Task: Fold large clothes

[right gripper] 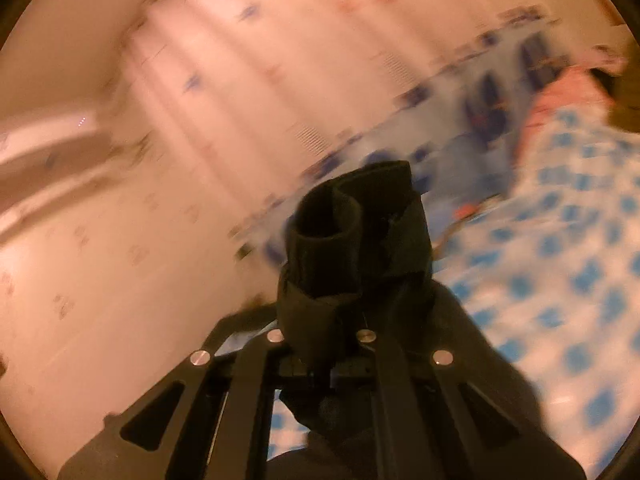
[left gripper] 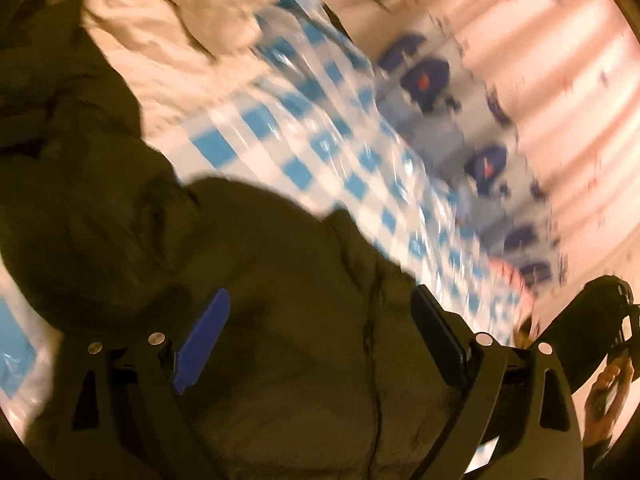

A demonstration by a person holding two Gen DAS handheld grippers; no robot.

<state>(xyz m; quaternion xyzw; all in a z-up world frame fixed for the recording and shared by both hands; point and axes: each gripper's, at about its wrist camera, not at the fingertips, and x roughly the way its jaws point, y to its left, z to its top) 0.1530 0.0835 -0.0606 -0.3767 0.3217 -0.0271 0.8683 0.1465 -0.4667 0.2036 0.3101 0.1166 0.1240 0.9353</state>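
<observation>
A dark olive padded jacket (left gripper: pixel 248 280) lies spread on a blue-and-white checked bedsheet (left gripper: pixel 320 128) in the blurred left wrist view. My left gripper (left gripper: pixel 320 320) hovers just over it, open, with its blue finger (left gripper: pixel 200 340) and black finger (left gripper: pixel 440 336) wide apart and nothing pinched between them. In the right wrist view my right gripper (right gripper: pixel 352 280) is shut on the jacket's dark sleeve cuff (right gripper: pixel 332 220), which stands up rolled above the jaws and hides the fingertips. The sleeve hangs down below that gripper. The right gripper (left gripper: pixel 608 312) also shows at the left view's lower right edge.
A cream quilt (left gripper: pixel 160 28) lies bunched at the far end of the bed. A pale pillow with dark blue prints (left gripper: pixel 440 92) rests along the bed's edge, beside pink striped curtains (right gripper: pixel 240 80). The checked sheet (right gripper: pixel 560 272) fills the right of the right wrist view.
</observation>
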